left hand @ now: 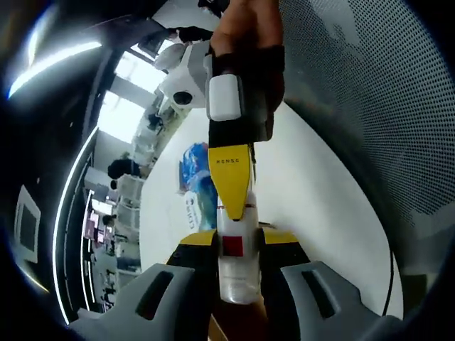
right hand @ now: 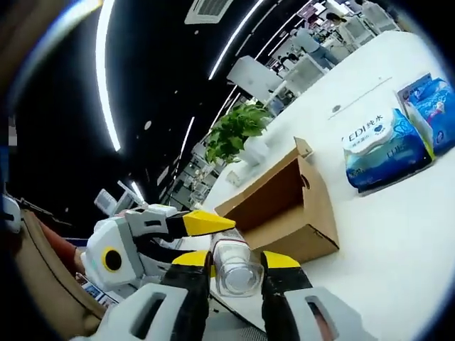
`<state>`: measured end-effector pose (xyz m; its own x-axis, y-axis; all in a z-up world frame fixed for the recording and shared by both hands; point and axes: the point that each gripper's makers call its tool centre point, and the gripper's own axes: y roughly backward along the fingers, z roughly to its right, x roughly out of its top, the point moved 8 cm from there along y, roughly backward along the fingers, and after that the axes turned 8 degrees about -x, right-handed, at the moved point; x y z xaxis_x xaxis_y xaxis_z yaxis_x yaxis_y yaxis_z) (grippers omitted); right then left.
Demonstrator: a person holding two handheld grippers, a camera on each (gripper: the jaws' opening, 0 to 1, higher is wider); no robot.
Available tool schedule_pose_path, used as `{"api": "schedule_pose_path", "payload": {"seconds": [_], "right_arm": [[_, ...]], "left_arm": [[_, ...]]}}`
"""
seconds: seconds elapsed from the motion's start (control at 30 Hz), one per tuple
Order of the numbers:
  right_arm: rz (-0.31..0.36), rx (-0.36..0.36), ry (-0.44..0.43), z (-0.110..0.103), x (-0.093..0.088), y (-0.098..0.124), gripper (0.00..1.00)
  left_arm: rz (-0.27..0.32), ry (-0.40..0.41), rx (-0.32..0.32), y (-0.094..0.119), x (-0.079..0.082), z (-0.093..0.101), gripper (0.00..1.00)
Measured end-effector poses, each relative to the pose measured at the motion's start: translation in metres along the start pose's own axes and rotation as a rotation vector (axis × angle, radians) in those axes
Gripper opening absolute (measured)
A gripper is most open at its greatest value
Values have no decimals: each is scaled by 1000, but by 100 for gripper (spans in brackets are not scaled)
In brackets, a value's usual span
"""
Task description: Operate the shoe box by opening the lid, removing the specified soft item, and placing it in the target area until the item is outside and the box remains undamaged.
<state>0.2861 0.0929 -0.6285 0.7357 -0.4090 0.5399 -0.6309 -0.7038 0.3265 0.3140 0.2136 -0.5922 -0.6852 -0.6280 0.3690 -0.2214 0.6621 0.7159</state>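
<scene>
Nearest your right gripper (right hand: 237,273), its yellow-tipped jaws close on a clear plastic cup (right hand: 232,268), rigid and glossy. Your left gripper (right hand: 153,238) comes alongside it, probably to share or hand over the cup; in the left gripper view its jaws (left hand: 234,280) flank the other tool, grip unclear. Farther along the white worktop (right hand: 398,241) the cardboard shoe box (right hand: 288,202) lies open, matte brown, soft tissue packs (right hand: 387,149) beyond.
</scene>
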Motion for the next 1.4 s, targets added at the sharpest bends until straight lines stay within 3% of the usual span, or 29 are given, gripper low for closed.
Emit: {"api": "schedule_pose_path", "payload": {"seconds": [0.3, 0.63, 0.93, 1.27, 1.4], "right_arm": [[22, -7, -33, -3, -4, -2, 18], [30, -4, -182, -13, -7, 3, 17], [-7, 5, -224, -15, -8, 8, 17], [-48, -2, -266, -10, -8, 12, 17], [-34, -10, -300, 2, -2, 20, 17]], "left_arm": [[1, 20, -8, -3, -2, 1, 21], [2, 41, -28, -6, -1, 2, 23], [-13, 53, -58, -13, 1, 7, 28], [-14, 94, -81, -14, -2, 7, 37], [-13, 106, -80, -12, -2, 9, 37]]}}
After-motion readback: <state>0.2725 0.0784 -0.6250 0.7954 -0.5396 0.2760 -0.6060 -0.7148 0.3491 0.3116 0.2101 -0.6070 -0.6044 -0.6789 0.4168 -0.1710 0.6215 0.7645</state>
